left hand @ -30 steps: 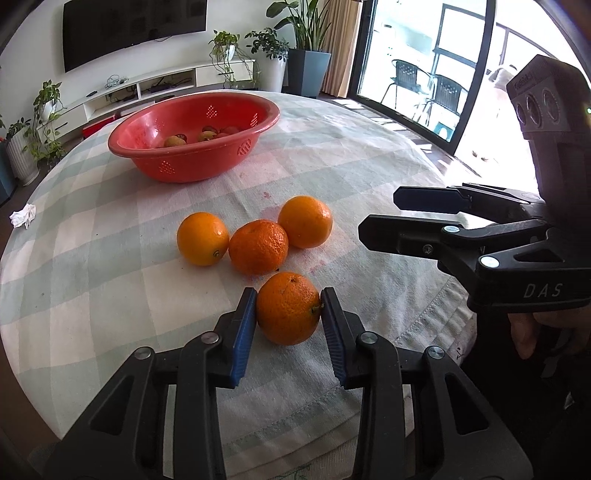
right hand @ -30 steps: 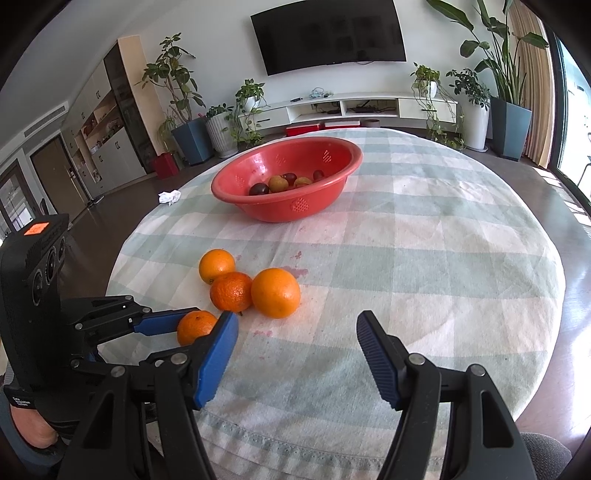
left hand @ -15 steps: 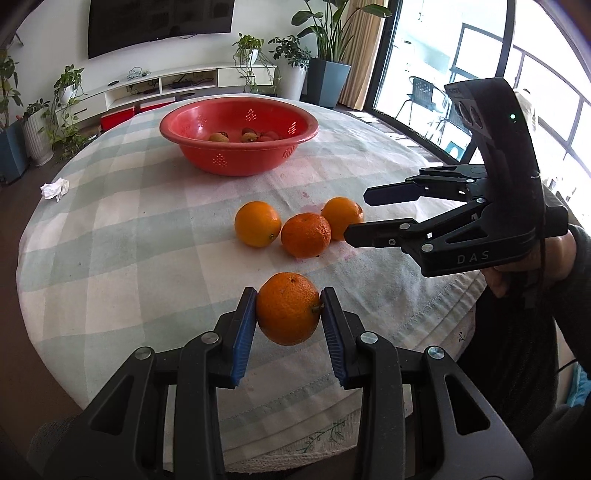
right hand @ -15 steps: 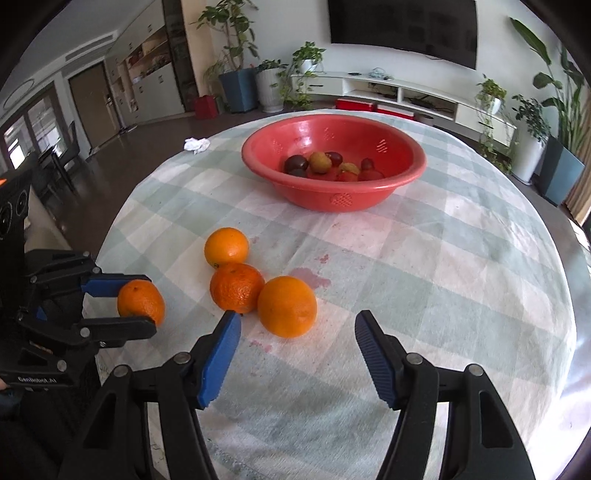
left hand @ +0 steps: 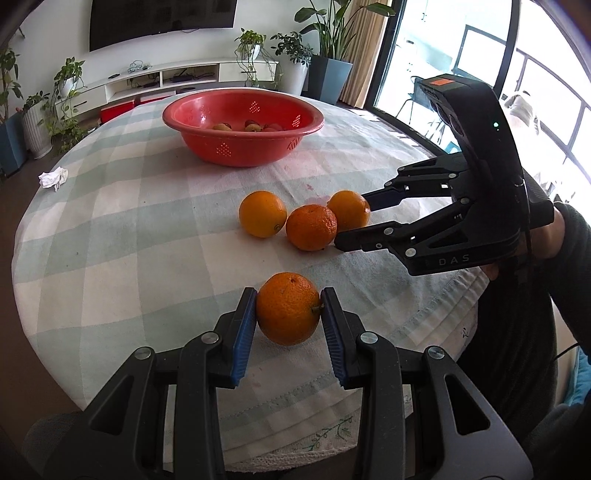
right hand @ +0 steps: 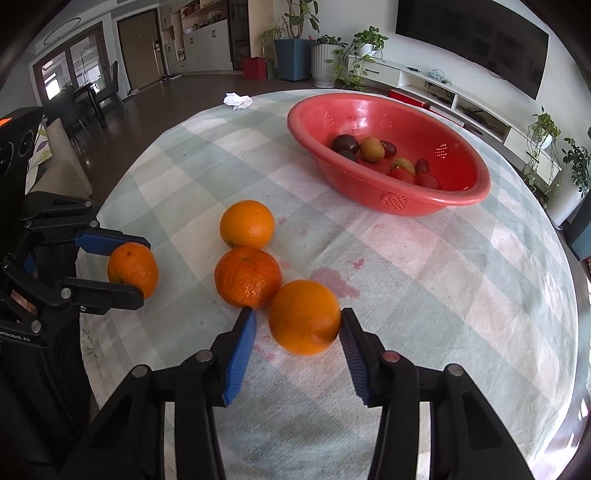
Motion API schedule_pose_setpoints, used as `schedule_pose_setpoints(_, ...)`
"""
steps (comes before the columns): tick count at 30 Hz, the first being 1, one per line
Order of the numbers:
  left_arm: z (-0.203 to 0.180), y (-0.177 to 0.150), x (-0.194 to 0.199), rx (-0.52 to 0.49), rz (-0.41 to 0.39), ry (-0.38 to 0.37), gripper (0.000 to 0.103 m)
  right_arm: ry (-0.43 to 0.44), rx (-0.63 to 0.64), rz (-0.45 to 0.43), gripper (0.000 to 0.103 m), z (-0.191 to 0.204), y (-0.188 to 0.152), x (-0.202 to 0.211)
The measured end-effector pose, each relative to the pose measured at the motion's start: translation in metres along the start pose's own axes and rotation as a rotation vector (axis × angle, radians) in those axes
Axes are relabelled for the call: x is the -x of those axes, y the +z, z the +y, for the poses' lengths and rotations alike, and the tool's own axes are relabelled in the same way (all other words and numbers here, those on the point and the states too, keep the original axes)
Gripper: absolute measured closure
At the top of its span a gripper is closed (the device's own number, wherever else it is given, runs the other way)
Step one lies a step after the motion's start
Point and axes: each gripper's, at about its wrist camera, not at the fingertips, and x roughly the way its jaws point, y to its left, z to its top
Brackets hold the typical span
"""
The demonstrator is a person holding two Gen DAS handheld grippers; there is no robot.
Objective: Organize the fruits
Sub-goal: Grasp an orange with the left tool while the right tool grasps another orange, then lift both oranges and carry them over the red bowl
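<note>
A round table under a pale green-and-white checked cloth (right hand: 424, 258) stands in a living room with a wall-mounted television (left hand: 162, 18) and potted plants. The red plastic colander bowl (right hand: 391, 199) sits toward its far edge. The left gripper (left hand: 289, 308) clamps one orange (left hand: 288, 308) near the front edge; the right gripper (right hand: 297, 328), its jaws just closing, brackets another orange (right hand: 303, 317), not yet squeezed.

Each wrist camera looks steeply down along its own fingers, close over the table (left hand: 110, 236). Both views share the red bowl (left hand: 243, 147) in the upper frame and three loose oranges (right hand: 247, 277).
</note>
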Motion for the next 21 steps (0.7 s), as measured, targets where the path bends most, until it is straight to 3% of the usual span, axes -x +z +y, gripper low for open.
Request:
schedule_pose_setpoints(4,0.000,0.001,-0.001,0.002,0.002,0.002,0.070,0.007,-0.016,-0.011,0.062,-0.002,-0.001,0.002)
schedule_pose_setpoints(21,0.001,0.003,-0.002,0.005,-0.003,0.010,0.070,0.024,-0.089,-0.072,0.062,0.000,-0.008,0.024)
